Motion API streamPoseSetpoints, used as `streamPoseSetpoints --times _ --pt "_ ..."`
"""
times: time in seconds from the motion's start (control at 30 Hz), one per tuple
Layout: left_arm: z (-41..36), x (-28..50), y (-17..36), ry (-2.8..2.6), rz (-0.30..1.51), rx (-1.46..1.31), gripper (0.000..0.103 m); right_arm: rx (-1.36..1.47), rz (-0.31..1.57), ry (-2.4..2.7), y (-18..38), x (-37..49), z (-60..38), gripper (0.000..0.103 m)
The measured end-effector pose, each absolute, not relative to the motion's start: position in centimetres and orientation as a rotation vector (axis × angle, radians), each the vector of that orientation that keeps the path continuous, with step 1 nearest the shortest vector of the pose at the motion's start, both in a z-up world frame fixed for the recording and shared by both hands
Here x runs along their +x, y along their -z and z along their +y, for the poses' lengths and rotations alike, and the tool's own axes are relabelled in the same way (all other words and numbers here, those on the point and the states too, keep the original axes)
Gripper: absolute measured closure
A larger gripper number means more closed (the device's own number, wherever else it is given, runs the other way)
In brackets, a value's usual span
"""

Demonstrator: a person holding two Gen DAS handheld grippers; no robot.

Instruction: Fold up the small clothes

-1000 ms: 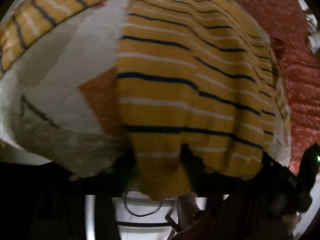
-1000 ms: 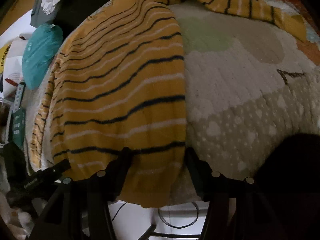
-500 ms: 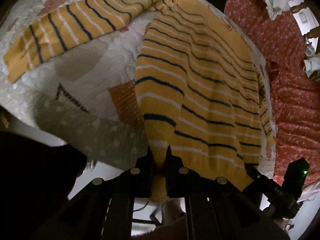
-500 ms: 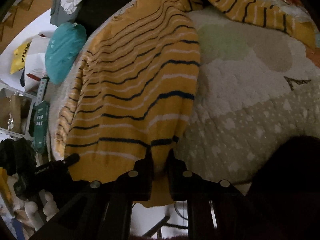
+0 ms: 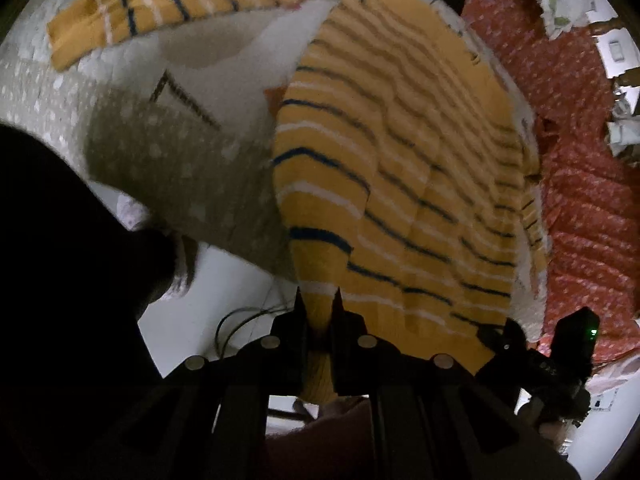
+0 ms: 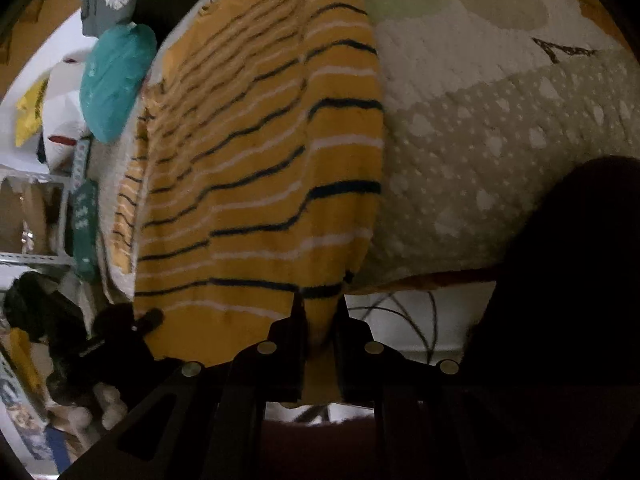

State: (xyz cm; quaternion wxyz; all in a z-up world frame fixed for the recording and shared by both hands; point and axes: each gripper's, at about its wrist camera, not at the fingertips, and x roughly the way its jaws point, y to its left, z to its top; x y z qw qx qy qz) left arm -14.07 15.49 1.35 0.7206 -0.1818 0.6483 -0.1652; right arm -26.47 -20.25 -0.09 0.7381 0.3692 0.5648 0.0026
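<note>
A yellow knit sweater (image 5: 400,168) with dark blue and white stripes lies on a pale quilted mat (image 5: 180,160). My left gripper (image 5: 318,300) is shut on the sweater's bottom hem at one corner. My right gripper (image 6: 318,304) is shut on the hem (image 6: 316,320) at the other corner of the sweater (image 6: 256,168). Both hold the hem lifted off the mat edge. One sleeve (image 5: 168,4) stretches out flat at the far left in the left wrist view. The right gripper (image 5: 560,356) shows at the lower right of the left wrist view.
A red patterned cloth (image 5: 580,184) lies to the right of the mat. A teal bag (image 6: 116,80), shelves and clutter (image 6: 44,220) stand to the left in the right wrist view. A dark shape (image 6: 568,264) fills the lower right. Cables (image 6: 416,320) hang below the mat's (image 6: 500,152) edge.
Both grippers have closed on the hem and pulled back and up, lifting the sweater's lower edge off the mat.
</note>
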Motion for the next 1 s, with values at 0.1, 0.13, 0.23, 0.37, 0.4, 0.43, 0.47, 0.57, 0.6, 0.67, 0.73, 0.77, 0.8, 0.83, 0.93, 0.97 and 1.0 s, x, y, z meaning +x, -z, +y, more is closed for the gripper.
streamPoseSetpoints --times 0.1,0.13,0.23,0.37,0.4,0.43,0.47,0.57,0.6,0.67,0.73,0.77,0.8,0.83,0.93,0.97,1.0 --pt "14.3 -13.6 -1.8 0.365 1.407 -0.348 0.095 0.797 1.235 -0.011 -0.1 -25.8 -19.9 0.09" --pt "14.0 -13.7 -1.5 0.353 1.411 -0.316 0.095 0.801 1.24 -0.01 0.1 -25.6 -19.9 0.09" --pt "13.4 -13.8 -0.2 0.313 1.443 -0.262 0.094 0.809 1.255 -0.008 0.4 -25.7 -20.1 0.086" --pt "14.5 -13.9 -1.3 0.286 1.406 -0.256 0.093 0.809 1.128 0.052 -2.8 -26.8 -24.2 0.072" --pt "14.8 -13.9 -1.9 0.276 1.387 -0.254 0.093 0.814 1.082 0.105 -3.8 -27.2 -26.1 0.06" --pt "15.2 -13.9 -2.6 0.269 1.369 -0.255 0.092 0.827 1.031 0.17 -4.7 -27.6 -28.4 0.055" --pt "15.4 -13.9 -3.1 0.262 1.356 -0.257 0.089 0.843 0.977 0.251 -5.5 -28.2 -31.1 0.049" --pt "15.4 -13.5 -4.3 0.246 1.32 -0.264 0.082 0.825 0.854 0.468 -6.3 -29.2 -37.9 0.047" --pt "15.2 -13.3 -4.8 0.249 1.31 -0.258 0.082 0.794 0.838 0.543 -6.0 -29.1 -40.0 0.047" --pt "14.4 -13.2 -5.3 0.261 1.301 -0.245 0.079 0.787 0.823 0.654 -5.0 -28.8 -43.2 0.047" --pt "13.4 -13.0 -5.6 0.276 1.3 -0.217 0.079 0.886 0.802 0.658 -3.5 -28.3 -45.2 0.046" --pt "12.9 -13.0 -5.8 0.282 1.301 -0.206 0.079 0.924 0.795 0.652 -2.9 -27.9 -45.6 0.046" --pt "12.4 -12.9 -5.8 0.288 1.302 -0.197 0.079 0.961 0.788 0.648 -2.2 -27.6 -46.2 0.046" --pt "12.1 -12.7 -5.9 0.294 1.304 -0.186 0.079 0.984 0.769 0.649 -1.8 -27.2 -46.4 0.046" --pt "10.9 -12.0 -6.0 0.303 1.304 -0.157 0.078 0.98 0.753 0.625 -1.7 -25.5 -46.7 0.074" --pt "10.6 -11.6 -6.1 0.301 1.302 -0.153 0.076 0.987 0.772 0.609 -1.7 -24.9 -47.0 0.098" --pt "10.5 -11.4 -6.1 0.302 1.3 -0.154 0.075 0.988 0.769 0.619 -2.0 -24.8 -47.4 0.098"
